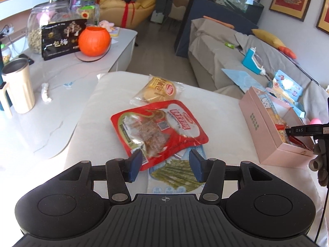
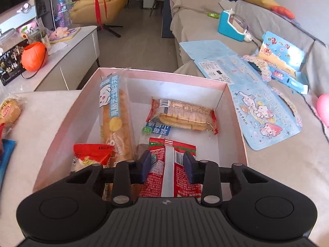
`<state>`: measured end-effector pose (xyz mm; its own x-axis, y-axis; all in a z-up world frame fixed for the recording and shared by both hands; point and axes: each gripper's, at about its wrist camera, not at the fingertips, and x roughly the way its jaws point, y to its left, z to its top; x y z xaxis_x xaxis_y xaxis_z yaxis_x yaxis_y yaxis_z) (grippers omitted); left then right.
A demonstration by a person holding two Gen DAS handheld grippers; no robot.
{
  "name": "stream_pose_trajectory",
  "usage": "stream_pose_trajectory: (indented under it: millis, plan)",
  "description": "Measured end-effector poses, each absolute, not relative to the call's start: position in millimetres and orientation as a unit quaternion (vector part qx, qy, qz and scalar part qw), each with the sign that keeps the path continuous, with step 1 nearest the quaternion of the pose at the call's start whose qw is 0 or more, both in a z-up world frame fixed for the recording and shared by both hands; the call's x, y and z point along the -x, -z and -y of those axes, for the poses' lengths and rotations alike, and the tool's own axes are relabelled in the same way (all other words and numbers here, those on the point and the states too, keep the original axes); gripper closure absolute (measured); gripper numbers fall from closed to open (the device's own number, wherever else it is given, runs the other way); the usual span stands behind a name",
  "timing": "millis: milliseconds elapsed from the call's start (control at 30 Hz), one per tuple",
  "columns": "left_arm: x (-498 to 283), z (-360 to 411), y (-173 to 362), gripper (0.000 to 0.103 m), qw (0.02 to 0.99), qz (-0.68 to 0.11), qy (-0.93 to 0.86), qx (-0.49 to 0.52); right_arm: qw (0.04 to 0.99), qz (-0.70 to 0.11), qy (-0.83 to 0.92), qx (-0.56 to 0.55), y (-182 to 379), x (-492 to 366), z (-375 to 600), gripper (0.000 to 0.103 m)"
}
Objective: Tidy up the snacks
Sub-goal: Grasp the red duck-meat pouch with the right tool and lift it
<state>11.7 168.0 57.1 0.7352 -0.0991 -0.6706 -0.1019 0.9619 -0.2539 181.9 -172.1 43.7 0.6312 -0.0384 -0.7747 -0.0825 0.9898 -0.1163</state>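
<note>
Living room, pale cushioned surface [image 1: 216, 111]. Left gripper [image 1: 165, 165], fingers spread wide and holding nothing, hovers over a red pouch [image 1: 158, 126] and green-stick packet [image 1: 174, 177]; bread packet [image 1: 158, 89] at 12 o'clock. Right gripper [image 2: 166, 167], fingers apart, straddles a red wrapper [image 2: 170, 170] in the pink box [image 2: 164, 75], whether gripped I cannot tell. Sofa [image 2: 197, 20] at 1 o'clock.

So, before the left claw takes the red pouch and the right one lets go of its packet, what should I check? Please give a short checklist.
1. Left claw open around the red pouch's near corner: ok.
2. Red pouch free on top: ok, but it overlaps the green-stick packet beneath.
3. Right claw holding the red packet: cannot tell; the pads flank it.
4. Red packet over the pink box: ok.
5. Free floor space in the box: ok, at the right.
6. Bread packet clear of the left claw: ok.
</note>
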Motion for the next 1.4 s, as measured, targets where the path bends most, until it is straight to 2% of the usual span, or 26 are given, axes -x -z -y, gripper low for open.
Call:
stream_pose_trajectory:
  millis: [67, 200, 300, 367, 433, 500, 567, 600, 633, 733, 833, 967, 1033, 1133, 1400]
  plan:
    - [-12, -168, -57, 0.048, 0.921, -0.365, -0.003, 0.136, 0.899, -0.435, -0.010, 0.046, -47, -187, 179, 0.079]
    - [-15, -165, -58, 0.048, 0.922, -0.365, 0.003, 0.130, 0.885, -0.458, -0.076, -0.040, -60, -189, 194, 0.080]
    - [-19, -159, -57, 0.048, 0.922, -0.365, 0.009, 0.126, 0.887, -0.449, -0.104, -0.032, -71, -176, 193, 0.080]
    - [-21, -159, -59, 0.048, 0.924, -0.362, 0.011, 0.122, 0.888, -0.448, -0.105, -0.014, -75, -167, 192, 0.072]
    - [-25, -163, -62, 0.048, 0.927, -0.356, 0.005, 0.121, 0.881, -0.463, -0.091, 0.007, -74, -162, 194, 0.045]
    - [-32, -169, -67, 0.048, 0.932, -0.341, -0.006, 0.123, 0.871, -0.485, -0.076, 0.023, -68, -161, 197, 0.045]
    - [-39, -176, -71, 0.048, 0.937, -0.325, -0.018, 0.128, 0.859, -0.506, -0.077, 0.028, -61, -161, 199, 0.064]
    - [-45, -180, -73, 0.048, 0.938, -0.320, -0.023, 0.132, 0.854, -0.512, -0.084, 0.022, -58, -163, 201, 0.083]
    - [-51, -182, -73, 0.048, 0.938, -0.318, -0.025, 0.133, 0.854, -0.514, -0.087, 0.010, -56, -164, 203, 0.090]
    - [-68, -187, -68, 0.048, 0.938, -0.322, -0.031, 0.124, 0.857, -0.506, -0.089, -0.043, -49, -173, 206, 0.098]
    - [-78, -190, -57, 0.048, 0.933, -0.341, -0.034, 0.111, 0.874, -0.480, -0.061, -0.045, -48, -180, 202, 0.098]
    - [-77, -196, -45, 0.055, 0.927, -0.348, -0.004, 0.137, 0.898, -0.436, -0.063, -0.014, -64, -159, 189, 0.094]
    - [-75, -191, -45, 0.061, 0.923, -0.350, 0.021, 0.156, 0.911, -0.406, -0.072, -0.005, -76, -140, 180, 0.082]
    - [-65, -168, -48, 0.060, 0.924, -0.351, 0.052, 0.141, 0.923, -0.371, -0.101, -0.008, -90, -112, 167, 0.062]
    - [-37, -132, -44, 0.060, 0.892, -0.388, 0.159, 0.168, 0.899, -0.379, -0.219, 0.013, -79, -71, 106, 0.051]
